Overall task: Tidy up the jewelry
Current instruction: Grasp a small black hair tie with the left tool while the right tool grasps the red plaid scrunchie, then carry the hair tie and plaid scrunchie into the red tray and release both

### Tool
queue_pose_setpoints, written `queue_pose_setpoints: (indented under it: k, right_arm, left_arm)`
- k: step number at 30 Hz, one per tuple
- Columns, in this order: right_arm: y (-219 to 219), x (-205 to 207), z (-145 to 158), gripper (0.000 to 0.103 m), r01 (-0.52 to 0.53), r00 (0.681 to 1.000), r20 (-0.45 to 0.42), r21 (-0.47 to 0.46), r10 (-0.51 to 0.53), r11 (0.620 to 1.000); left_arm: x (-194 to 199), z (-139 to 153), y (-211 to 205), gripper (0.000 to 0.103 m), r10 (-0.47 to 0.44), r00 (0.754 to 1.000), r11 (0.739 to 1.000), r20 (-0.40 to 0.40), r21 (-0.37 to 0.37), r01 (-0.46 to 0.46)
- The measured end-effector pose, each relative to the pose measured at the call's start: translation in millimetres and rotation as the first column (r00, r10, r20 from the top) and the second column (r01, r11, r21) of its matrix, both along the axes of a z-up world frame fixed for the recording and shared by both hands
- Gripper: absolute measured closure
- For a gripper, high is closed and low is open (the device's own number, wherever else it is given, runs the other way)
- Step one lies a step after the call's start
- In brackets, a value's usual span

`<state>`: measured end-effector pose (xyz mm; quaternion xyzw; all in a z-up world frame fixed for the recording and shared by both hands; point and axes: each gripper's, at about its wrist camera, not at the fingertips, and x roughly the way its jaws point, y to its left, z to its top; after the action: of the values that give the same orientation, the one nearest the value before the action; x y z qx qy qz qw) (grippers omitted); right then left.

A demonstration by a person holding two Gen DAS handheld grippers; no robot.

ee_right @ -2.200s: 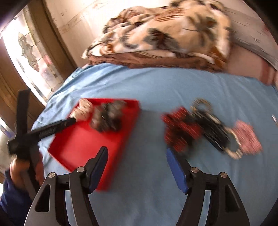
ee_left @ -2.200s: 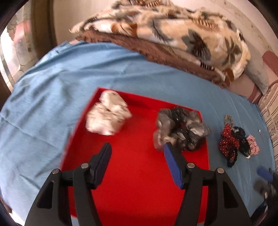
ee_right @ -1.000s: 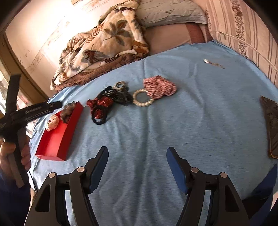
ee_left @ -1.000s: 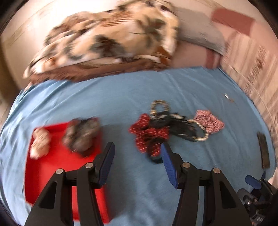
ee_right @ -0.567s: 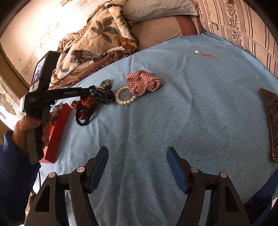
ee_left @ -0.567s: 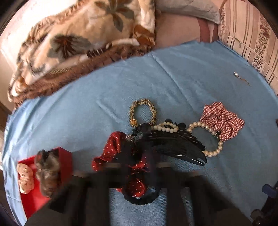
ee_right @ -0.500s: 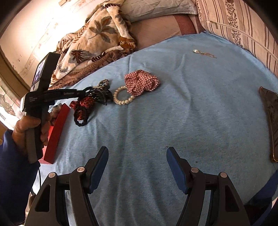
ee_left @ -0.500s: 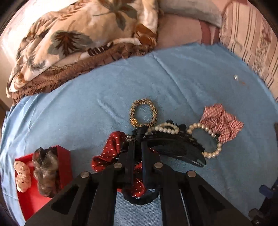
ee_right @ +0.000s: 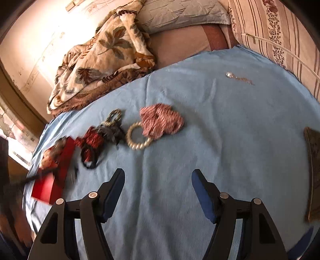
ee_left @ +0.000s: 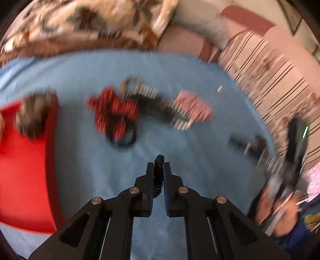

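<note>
My left gripper [ee_left: 159, 166] is shut on a thin black hair tie [ee_left: 159, 160] and holds it above the blue sheet, short of the pile. The pile holds a red dotted scrunchie [ee_left: 112, 112], a black hair claw [ee_left: 158, 110], a pearl bracelet [ee_right: 138, 140] and a pink checked scrunchie [ee_right: 161, 121]. The red tray [ee_left: 22, 166] at the left holds a brown-grey scrunchie [ee_left: 33, 117]. My right gripper [ee_right: 158, 188] is open and empty over bare sheet, nearer than the pile. The left wrist view is blurred.
A folded floral blanket [ee_right: 104, 58] and a grey pillow [ee_right: 180, 14] lie at the back. A striped cushion [ee_right: 280, 30] is at the right. A small silver pin [ee_right: 239, 78] lies on the sheet, and a dark flat item [ee_right: 314, 170] at the right edge.
My left gripper closed on a black hair tie at the pile and has pulled back, swinging left toward the tray. My right gripper stayed open and hardly moved.
</note>
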<state>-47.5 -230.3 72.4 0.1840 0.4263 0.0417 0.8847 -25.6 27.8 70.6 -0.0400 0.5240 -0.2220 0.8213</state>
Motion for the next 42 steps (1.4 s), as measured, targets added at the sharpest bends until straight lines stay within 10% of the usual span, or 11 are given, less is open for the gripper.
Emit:
queue_pose_setpoints:
  k: [5, 9, 16, 19, 22, 26, 42]
  right_arm:
    - [-12, 37, -2, 0.029, 0.028, 1.000, -0.013, 0.013, -0.028, 1.000]
    - [-13, 66, -4, 0.029, 0.032, 0.999, -0.020, 0.016, -0.032, 0.999]
    - [-9, 106, -30, 0.030, 0.044, 0.995, -0.087, 0.038, -0.041, 0.998]
    - [-9, 112, -39, 0.062, 0.045, 0.993, -0.114, 0.060, -0.038, 0.997]
    - [-14, 110, -44, 0.086, 0.056, 0.991, -0.123, 0.097, -0.044, 0.994]
    - [-23, 95, -41, 0.092, 0.079, 0.992, -0.111, 0.131, -0.064, 0.988]
    - [-12, -6, 17, 0.093, 0.035, 0.999, 0.005, 0.156, -0.037, 0.987]
  left_arm:
    - [-5, -31, 16, 0.093, 0.064, 0.997, 0.998, -0.052, 0.032, -0.063]
    - [-6, -24, 23, 0.067, 0.088, 0.996, 0.996, -0.016, 0.008, -0.088]
    - [5, -37, 13, 0.064, 0.064, 0.997, 0.998, -0.036, 0.017, -0.063]
    - [1, -38, 12, 0.065, 0.053, 0.998, 0.998, -0.023, 0.019, -0.053]
    - [1, -39, 4, 0.080, 0.046, 0.999, 0.999, -0.023, 0.019, -0.046]
    - [-4, -34, -10, 0.098, 0.029, 1.000, 0.998, 0.002, 0.049, -0.030]
    - [-55, 31, 13, 0.098, 0.063, 0.992, 0.997, 0.111, -0.042, -0.059]
